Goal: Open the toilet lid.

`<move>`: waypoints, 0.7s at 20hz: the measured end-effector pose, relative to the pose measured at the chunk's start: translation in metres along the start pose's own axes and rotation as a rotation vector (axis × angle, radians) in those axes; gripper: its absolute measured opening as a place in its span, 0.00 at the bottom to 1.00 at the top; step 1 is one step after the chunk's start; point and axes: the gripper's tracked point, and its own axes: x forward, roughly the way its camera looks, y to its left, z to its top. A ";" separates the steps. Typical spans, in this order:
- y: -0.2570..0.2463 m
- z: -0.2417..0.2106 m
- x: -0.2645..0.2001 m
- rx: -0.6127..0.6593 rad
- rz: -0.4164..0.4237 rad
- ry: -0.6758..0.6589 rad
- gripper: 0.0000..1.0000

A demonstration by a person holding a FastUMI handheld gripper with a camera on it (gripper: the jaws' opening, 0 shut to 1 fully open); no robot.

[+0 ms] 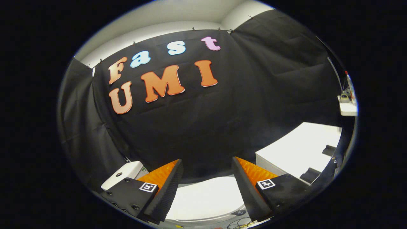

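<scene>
The gripper [206,171] hangs with its two wedge-shaped fingers [167,187] spread wide, nothing between them but air, their inner faces lined with a finely ribbed, foam-like padding. Each finger's boxy mount carries a small square printed marker. Below and between the fingers lies the toilet lid [206,198], a smooth, glossy white, rounded slab lying flat and shut, its curved far edge just ahead of the fingertips; the fingers are clear of it. A tangle of thin cables [240,222] lies just off the lid's near edge. Beyond the left finger sits a white, round-cornered box [122,176] with a small dark hole in its top, possibly the cistern, though the angle leaves that unclear. Beyond the right finger stands a flat white table [302,148] with dark objects [318,163] near its right edge. Creased black cloth [222,121] forms the wall behind.
</scene>
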 end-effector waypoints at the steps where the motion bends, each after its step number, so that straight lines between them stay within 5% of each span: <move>1: -0.014 -0.010 0.002 0.029 -0.022 0.005 0.99; 14: -0.119 -0.229 -0.002 0.237 -0.252 0.273 0.99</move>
